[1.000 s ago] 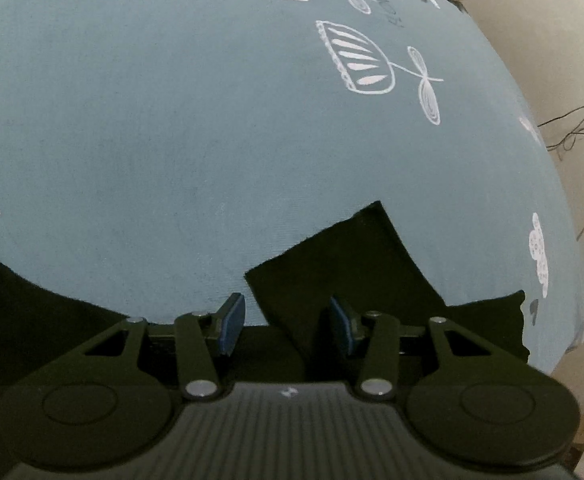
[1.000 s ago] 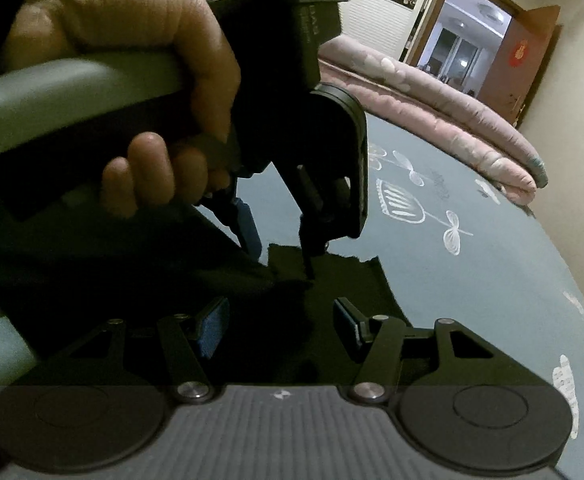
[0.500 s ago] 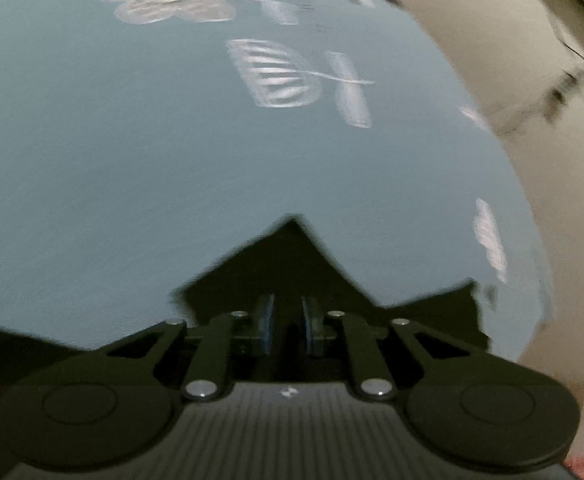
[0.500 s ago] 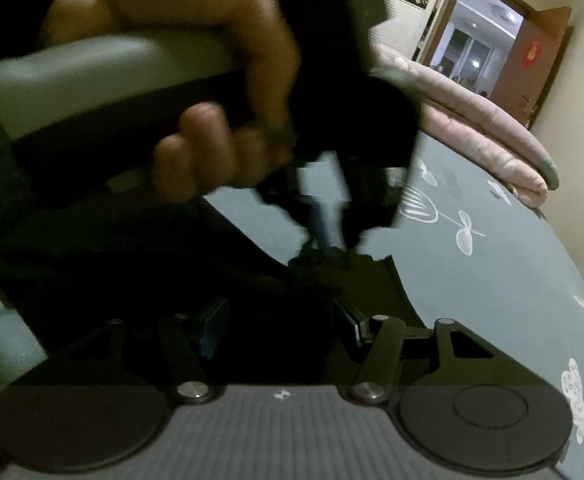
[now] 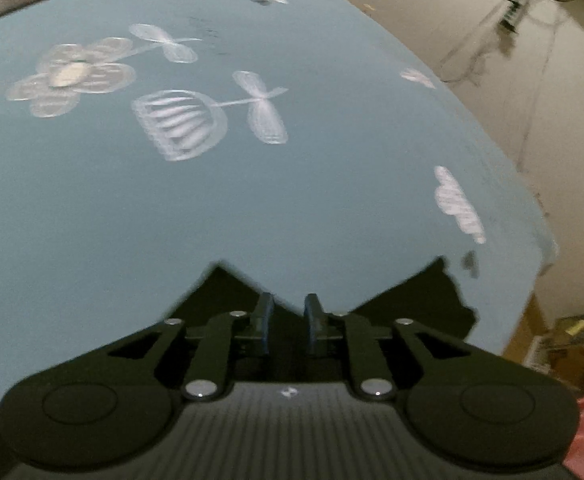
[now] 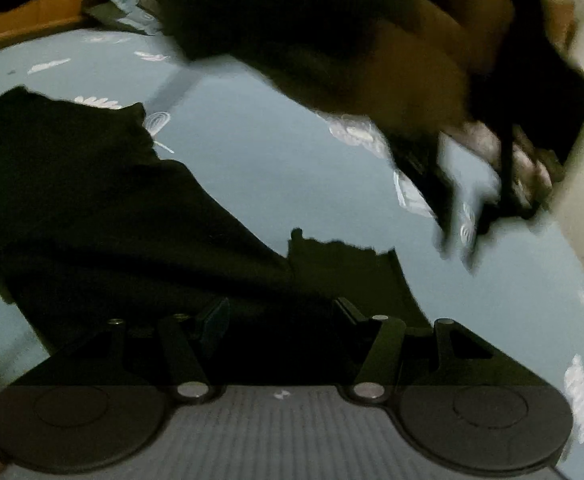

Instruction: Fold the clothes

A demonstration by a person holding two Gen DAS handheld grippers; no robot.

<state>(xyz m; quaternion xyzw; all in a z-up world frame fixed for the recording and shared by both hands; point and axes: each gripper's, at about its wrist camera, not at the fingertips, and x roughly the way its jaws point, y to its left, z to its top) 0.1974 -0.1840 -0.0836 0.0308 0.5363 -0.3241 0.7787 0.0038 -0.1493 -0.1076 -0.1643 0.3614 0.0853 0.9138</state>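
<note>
Right wrist view: a wide blue bedsheet point(image 6: 276, 168) printed with white flowers fills the scene. Spread on it lies a black garment point(image 6: 104, 216), the largest dark shape, running from the upper left down toward the lower middle, its long axis slanting that way. A squarish flap of it ends in a ragged edge just ahead of the right gripper point(image 6: 280, 316), whose two fingers stand wide apart with nothing between them, hovering over the cloth. Above, blurred by motion, the person's left hand point(image 6: 424, 92) carries the left gripper point(image 6: 458, 248) high over the sheet, well to the right of the garment.

Left wrist view: the same sheet curves away to a beige floor with trailing cables point(image 5: 528, 20) at the upper right. Two dark corners of the garment point(image 5: 416, 300) poke out on either side of the left gripper point(image 5: 288, 320). Its blue-padded fingers are drawn near each other with a narrow gap; whether any cloth is nipped lower down I cannot tell, since the tool's body hides it.

Judging from this, the right gripper is the nearer tool, with the flap lying directly before and under it. Only the right view shows the garment's full length and slant; only the left view shows the bed's far edge and the floor.
</note>
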